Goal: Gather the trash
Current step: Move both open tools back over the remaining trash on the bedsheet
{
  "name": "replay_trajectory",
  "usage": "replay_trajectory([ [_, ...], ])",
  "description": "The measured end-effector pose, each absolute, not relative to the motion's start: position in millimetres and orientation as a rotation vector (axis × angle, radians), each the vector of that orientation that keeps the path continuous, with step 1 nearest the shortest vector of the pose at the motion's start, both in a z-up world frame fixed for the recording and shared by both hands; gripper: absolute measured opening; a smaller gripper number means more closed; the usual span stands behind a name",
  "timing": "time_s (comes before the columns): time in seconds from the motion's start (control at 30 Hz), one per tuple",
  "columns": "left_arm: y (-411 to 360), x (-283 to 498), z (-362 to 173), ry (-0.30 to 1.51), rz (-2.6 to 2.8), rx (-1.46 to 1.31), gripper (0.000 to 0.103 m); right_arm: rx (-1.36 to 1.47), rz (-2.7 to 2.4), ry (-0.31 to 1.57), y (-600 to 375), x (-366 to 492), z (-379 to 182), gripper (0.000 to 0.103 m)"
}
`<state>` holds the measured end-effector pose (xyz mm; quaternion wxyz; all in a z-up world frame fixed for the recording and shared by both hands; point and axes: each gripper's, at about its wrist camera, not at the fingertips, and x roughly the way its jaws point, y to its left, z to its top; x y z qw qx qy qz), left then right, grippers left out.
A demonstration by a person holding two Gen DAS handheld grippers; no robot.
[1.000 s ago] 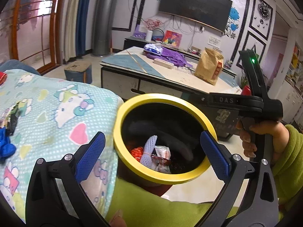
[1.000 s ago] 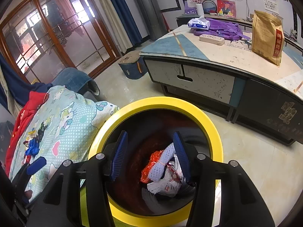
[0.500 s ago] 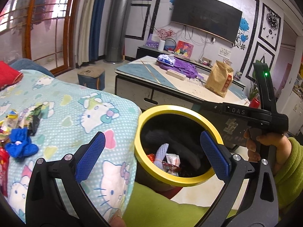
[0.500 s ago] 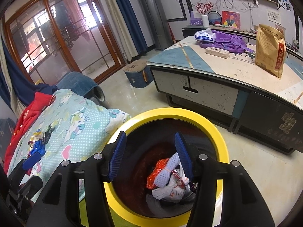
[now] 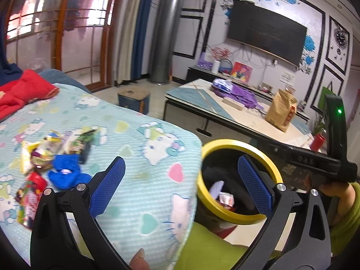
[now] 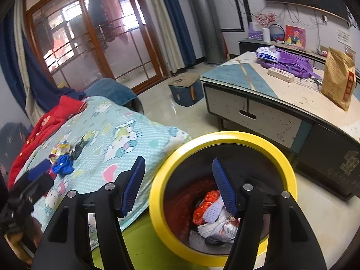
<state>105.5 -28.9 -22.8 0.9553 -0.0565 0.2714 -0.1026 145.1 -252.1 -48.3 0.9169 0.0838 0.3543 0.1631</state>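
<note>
Several wrappers and scraps make up the trash pile (image 5: 42, 157) on the patterned blanket (image 5: 144, 180), far left in the left wrist view; a crumpled blue piece (image 5: 65, 175) lies at its near edge. The pile reads as uncollected.

Left gripper (image 5: 180, 180): jaws wide apart, nothing between them. It hangs over the blanket's near corner, with the pile off to its left and the bin to its right.

Bin (image 6: 225, 139): yellow rim, dark inside, standing against the blanket edge. It holds collected trash (image 6: 213, 220) at the bottom, red and white wrappers among it.

Right gripper (image 6: 177, 184): jaws apart, empty. Its right finger sits over the bin mouth, its left finger over the blanket edge.

Further right: low table (image 6: 281, 103) with a brown paper bag (image 6: 339, 81) on top. Not obviously part of the job.

Judgement on step: between a drop-off and the next pick. Some trash is binned and both tools are free.

Next move calls for: swing the left gripper leftward to the pile, settle the jaws around one wrapper, close, then carry it across to the bin. Thin wrappers on soft cloth may need a low approach to avoid pinching the blanket.
</note>
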Motion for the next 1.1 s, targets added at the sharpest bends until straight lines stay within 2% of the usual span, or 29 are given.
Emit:
replay_trajectory([
  [0.33, 11.6, 89.7, -0.6, 0.47, -0.095, -0.131, 0.092, 0.123, 0.414, 0.726, -210.4, 128.8, -44.4, 0.062],
  [1.1, 82.8, 69.9, 7.4, 0.449, 0.065, -0.189, 0.092, 0.023, 0.576, 0.703, -137.9, 110.8, -30.1, 0.065],
])
